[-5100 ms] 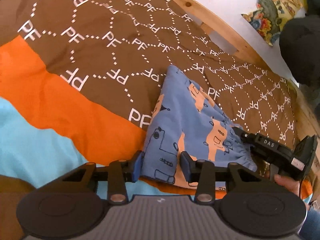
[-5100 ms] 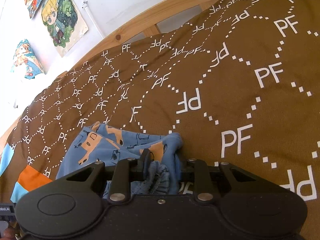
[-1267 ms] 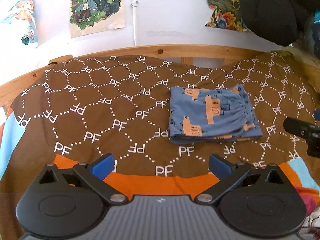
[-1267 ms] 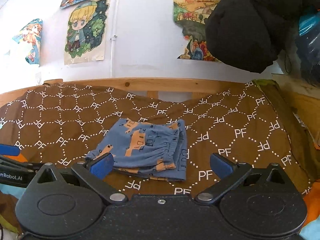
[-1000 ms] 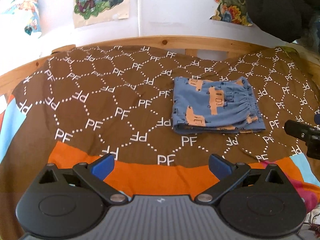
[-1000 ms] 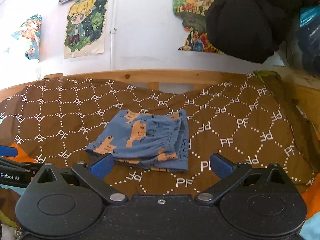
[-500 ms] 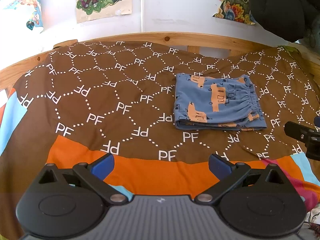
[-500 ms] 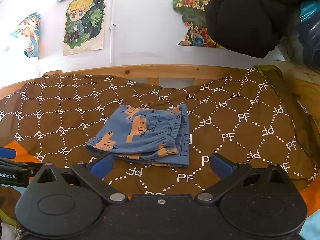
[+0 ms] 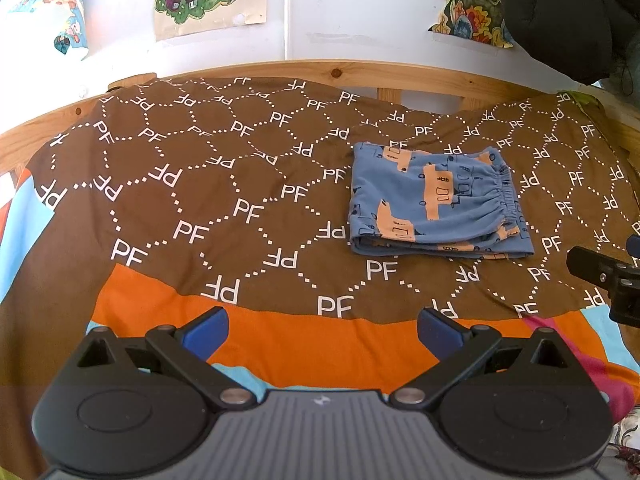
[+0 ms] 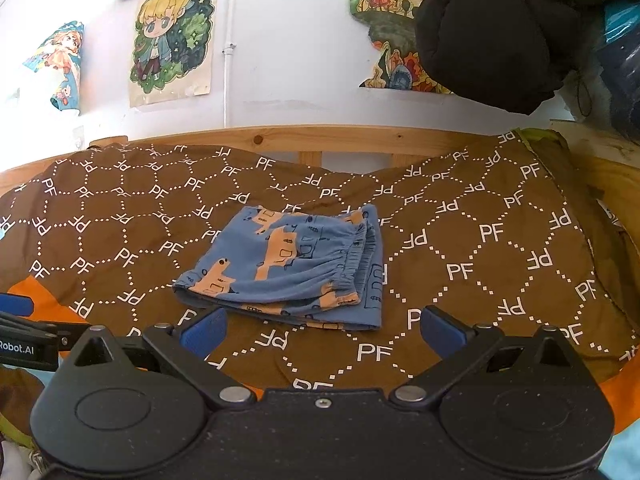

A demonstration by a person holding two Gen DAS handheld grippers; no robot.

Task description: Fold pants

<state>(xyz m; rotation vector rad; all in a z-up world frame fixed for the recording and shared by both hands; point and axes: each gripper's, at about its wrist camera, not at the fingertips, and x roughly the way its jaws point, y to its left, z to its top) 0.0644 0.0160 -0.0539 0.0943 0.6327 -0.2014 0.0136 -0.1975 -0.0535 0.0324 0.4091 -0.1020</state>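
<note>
Pants are the job here, but the biggest thing is the soft brown blanket with white dotted shapes and "PF" letters (image 9: 208, 200) that covers the bed. Its near side has a wavy orange band (image 9: 304, 344) and some light blue. A smooth wooden bed rail (image 10: 320, 140) runs along the far edge, under a white wall. On the wall hang paper cartoon posters (image 10: 172, 32), and a puffy black coat (image 10: 488, 28) hangs at the right.

The small blue pants with orange truck pictures (image 9: 432, 204) lie folded into a flat, almost square bundle on the brown part of the blanket, nearer the far rail and a bit to the right. The crinkly stretchy waistband (image 10: 352, 264) sits on the right side, on top. A lower layer sticks out along the near and right edges. Bare blanket lies all around the bundle.

The left gripper (image 9: 322, 330), black with blue pads, is spread wide and holds nothing. The right gripper (image 10: 322, 330) is spread just as wide and holds nothing too. Both hang near the front of the bed, well apart from the pants.
</note>
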